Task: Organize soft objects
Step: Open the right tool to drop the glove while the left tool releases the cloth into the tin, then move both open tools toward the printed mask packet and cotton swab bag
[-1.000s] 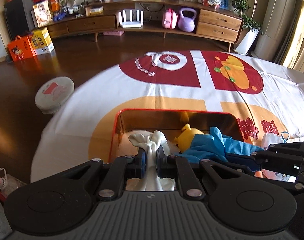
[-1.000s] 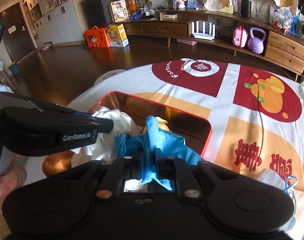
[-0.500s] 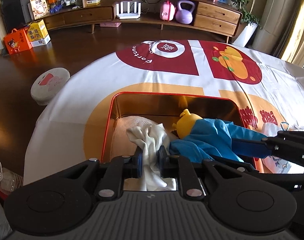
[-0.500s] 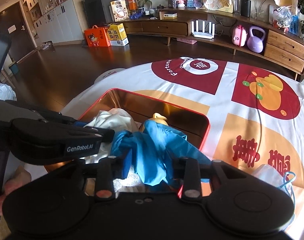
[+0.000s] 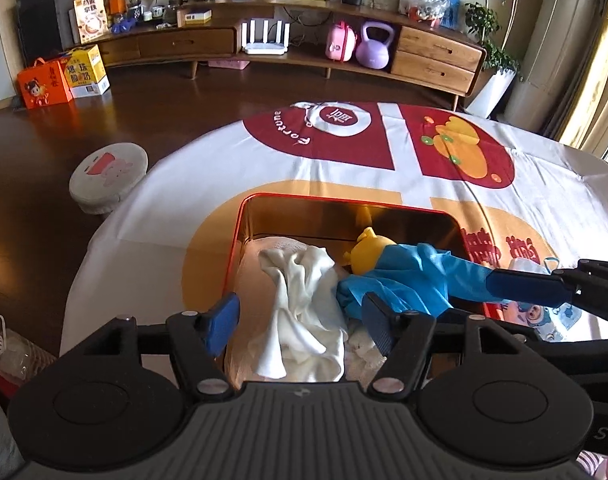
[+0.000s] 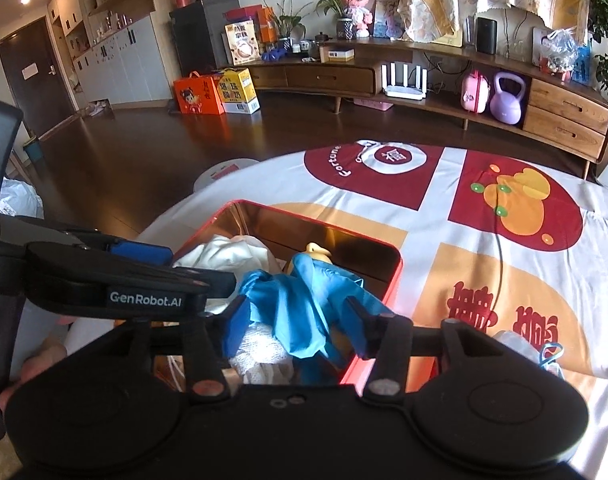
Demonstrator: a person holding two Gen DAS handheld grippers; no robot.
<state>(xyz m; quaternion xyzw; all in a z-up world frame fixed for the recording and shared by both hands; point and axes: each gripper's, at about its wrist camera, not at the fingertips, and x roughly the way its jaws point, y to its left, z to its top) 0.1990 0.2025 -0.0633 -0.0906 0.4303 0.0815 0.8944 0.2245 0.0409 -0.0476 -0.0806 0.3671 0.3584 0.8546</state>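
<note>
White cloth point(image 5: 304, 312), blue glove point(image 5: 408, 280) and yellow toy point(image 5: 368, 252) lie in the tin point(image 5: 344, 200); left hand-held gripper point(image 5: 300, 320) and right hand-held gripper point(image 6: 296, 320) both released; face mask point(image 5: 544, 308) remains on the counter point(image 5: 224, 184).

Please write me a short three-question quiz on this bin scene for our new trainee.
1. True or false: the left gripper is shut on the white cloth.
2. Which soft thing lies partly under the blue cloth in the red tin? A) a yellow toy B) a green sock C) a pink hat
3. Fill in: the right gripper has its jaws ____.

Key: 1 false, its jaws stand apart on either side of the cloth. 2 A, the yellow toy. 3 open.
</note>
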